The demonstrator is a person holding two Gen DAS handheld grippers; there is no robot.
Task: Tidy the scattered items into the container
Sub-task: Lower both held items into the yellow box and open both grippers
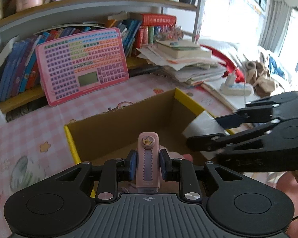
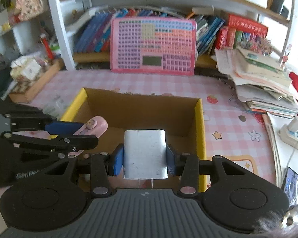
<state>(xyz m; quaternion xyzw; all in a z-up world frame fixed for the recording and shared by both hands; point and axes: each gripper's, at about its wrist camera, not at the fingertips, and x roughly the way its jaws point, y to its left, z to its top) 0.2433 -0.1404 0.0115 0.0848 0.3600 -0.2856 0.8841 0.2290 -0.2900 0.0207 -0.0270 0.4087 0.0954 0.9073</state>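
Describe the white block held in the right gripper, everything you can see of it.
The white block is a flat, rounded-corner rectangular piece, looking like smooth plastic or metal with faint scuffs and small dark specks. A clear, tab-like part juts from its near end. The right gripper is shut on it, one blue pad pressing each long side. It is held above the open cardboard box, over the near right part, tilted forward and down. From the left wrist view it shows as a pale wedge over the box's right rim.

Child's study corner at home: pink checked desk mat [image 2: 141, 83], shelves of picture books [image 2: 93, 33], pink learning keyboard toy [image 2: 153, 45], paper stack [image 2: 264, 83].
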